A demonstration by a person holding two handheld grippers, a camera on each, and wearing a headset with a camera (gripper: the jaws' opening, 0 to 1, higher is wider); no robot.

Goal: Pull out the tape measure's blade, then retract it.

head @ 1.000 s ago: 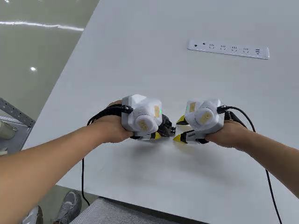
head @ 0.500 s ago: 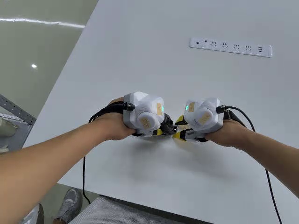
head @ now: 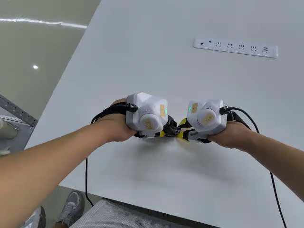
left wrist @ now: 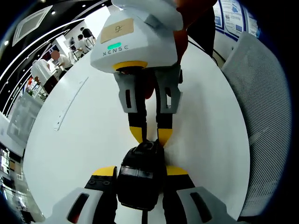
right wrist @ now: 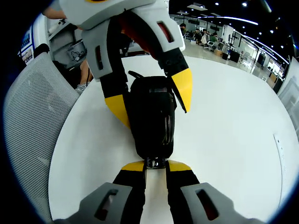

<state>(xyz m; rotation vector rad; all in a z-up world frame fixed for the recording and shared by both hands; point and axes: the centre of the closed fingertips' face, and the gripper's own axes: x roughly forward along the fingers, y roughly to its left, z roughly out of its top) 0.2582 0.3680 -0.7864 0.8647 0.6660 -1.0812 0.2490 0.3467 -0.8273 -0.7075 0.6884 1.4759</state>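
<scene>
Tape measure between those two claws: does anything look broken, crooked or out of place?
Nothing stands out. The black tape measure looks whole, clamped in the left gripper, with the right gripper pinching its front end. No blade shows drawn out. The power strip lies flat on the white table.

the tape measure (right wrist: 153, 116) is black with a small silver bit at its near end. the left gripper (head: 166, 130) and the right gripper (head: 183, 134) each have a white body with a green light, and black jaws tipped in yellow. the worktop (head: 156, 52) is plain white, as is the power strip (head: 235, 48) far right. the chair (right wrist: 32, 107) is pale grey mesh.
</scene>
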